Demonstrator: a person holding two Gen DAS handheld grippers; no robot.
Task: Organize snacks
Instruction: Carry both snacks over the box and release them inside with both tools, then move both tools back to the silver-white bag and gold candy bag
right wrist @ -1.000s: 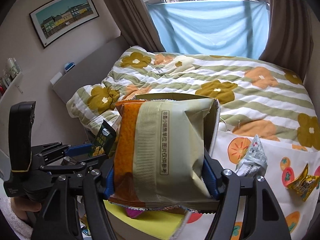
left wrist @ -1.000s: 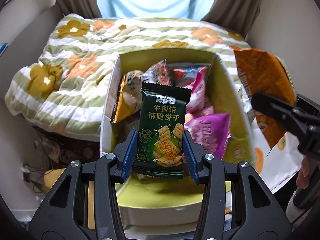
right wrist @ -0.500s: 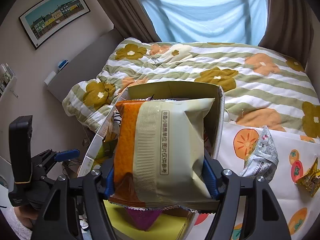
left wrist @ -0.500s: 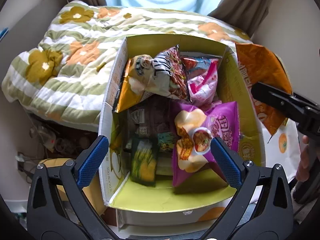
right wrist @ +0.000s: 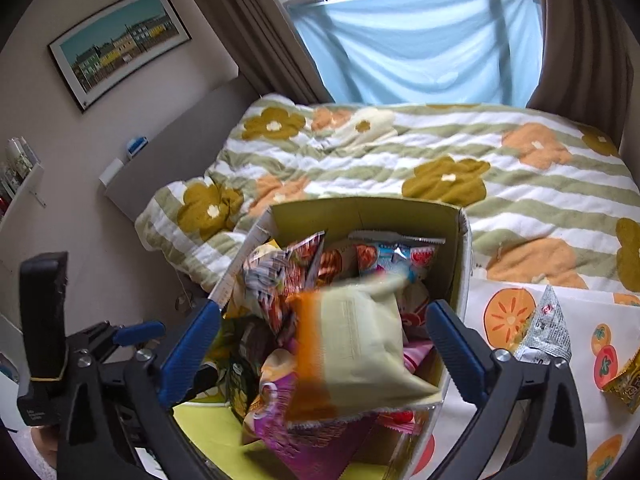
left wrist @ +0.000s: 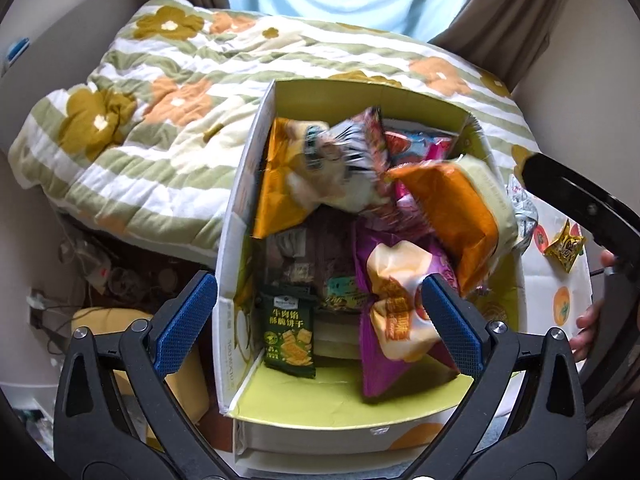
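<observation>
the left gripper (left wrist: 316, 320) is close to us, and its blue pads (left wrist: 182, 318) are spread wide with nothing squeezed between them. just past it, down in the open box (left wrist: 230, 280), a small dark green cracker pack (left wrist: 289, 330) stands up against the near left corner, touching neither pad. beside it is a purple snack bag (left wrist: 396, 312), tilted, with its bottom corner near the front wall.

the right gripper (right wrist: 324, 352) has its jaws opening, very wide. an orange and pale green bag (right wrist: 352, 352) is between the pads but they do not press on it. it looks blurry and lies tilted on top of the other snacks on the right side of the box (right wrist: 360, 212).

further back in the box are a yellow bag (left wrist: 280, 188), a silver and red bag (left wrist: 352, 152), and a pink and blue pack (right wrist: 394, 254) near the far wall.

to the right of the box, on a white cloth with orange fruit (right wrist: 508, 316), lie a silver packet (right wrist: 546, 330) and a small gold packet (right wrist: 626, 382), apart from each other.

behind everything is a striped blanket with flowers (right wrist: 440, 152), then a blue sheet (right wrist: 420, 48) across the window.
</observation>
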